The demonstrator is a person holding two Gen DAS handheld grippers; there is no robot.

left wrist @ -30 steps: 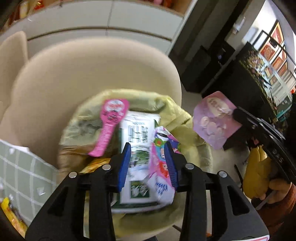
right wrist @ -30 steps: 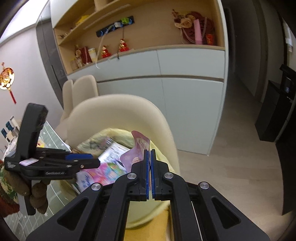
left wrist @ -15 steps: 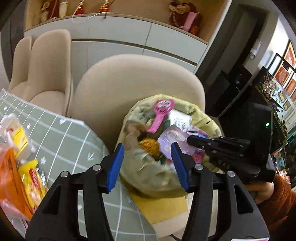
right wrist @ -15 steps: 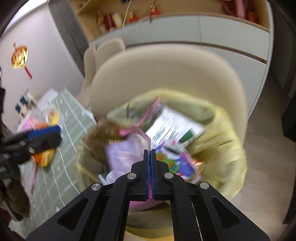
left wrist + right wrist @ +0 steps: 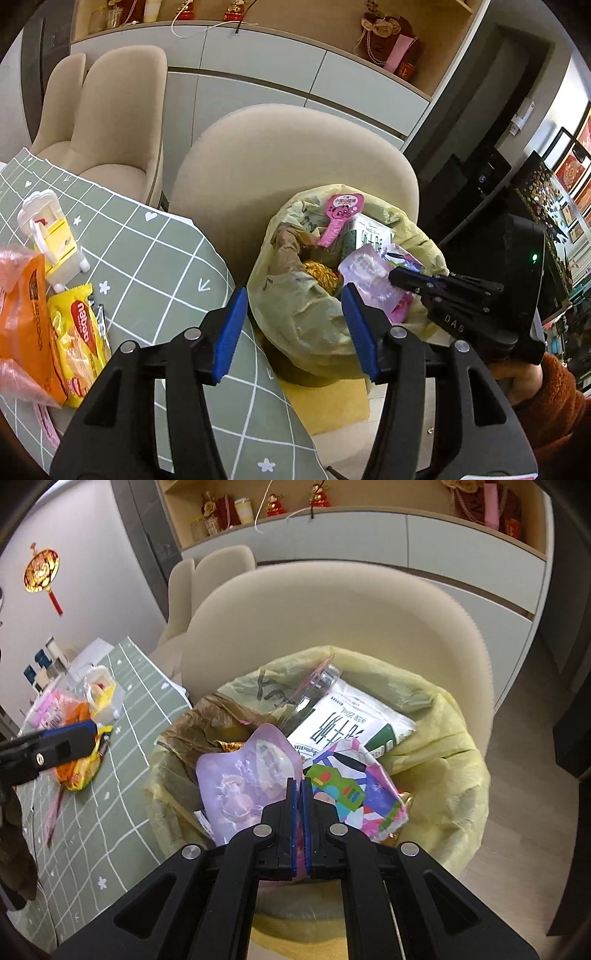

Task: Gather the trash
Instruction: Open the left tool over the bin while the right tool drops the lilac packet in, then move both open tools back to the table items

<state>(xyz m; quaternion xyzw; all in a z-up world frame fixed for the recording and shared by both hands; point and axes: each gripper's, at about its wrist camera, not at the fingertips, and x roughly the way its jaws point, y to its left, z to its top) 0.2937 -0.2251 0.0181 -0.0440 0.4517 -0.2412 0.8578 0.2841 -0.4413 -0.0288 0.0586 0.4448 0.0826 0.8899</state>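
Right gripper (image 5: 299,794): over the bin, pointing down into it; its jaws are only a sliver apart and opening, with the edge of the purple pouch (image 5: 243,775) between the pads.
Purple pouch: tilted in the mouth of the bin, lying on the other rubbish, beside the colourful wrapper (image 5: 351,786).
Left gripper (image 5: 291,328): jaws well apart with nothing between the pads; it hangs over the table edge, just beside the bin.
Bin (image 5: 458,775): lined with a yellow-green bag, standing by the table in front of a beige chair (image 5: 295,155); nearly full.
In the bin: a white carton (image 5: 347,723) with green print, a pink heart-topped card (image 5: 338,216), a brown bag (image 5: 207,720) and something gold beneath it.
Table (image 5: 155,258): green cloth with a white grid.
Trash on the table: an orange packet (image 5: 26,314) and a yellow wafer packet (image 5: 79,332) lie touching at the left edge; a small white and yellow plastic holder (image 5: 48,236) stands behind them.
Person: a hand in a rust fleece sleeve (image 5: 550,391) holds the right gripper's handle.
Behind: white cabinets (image 5: 258,77) with red ornaments on the shelf above.
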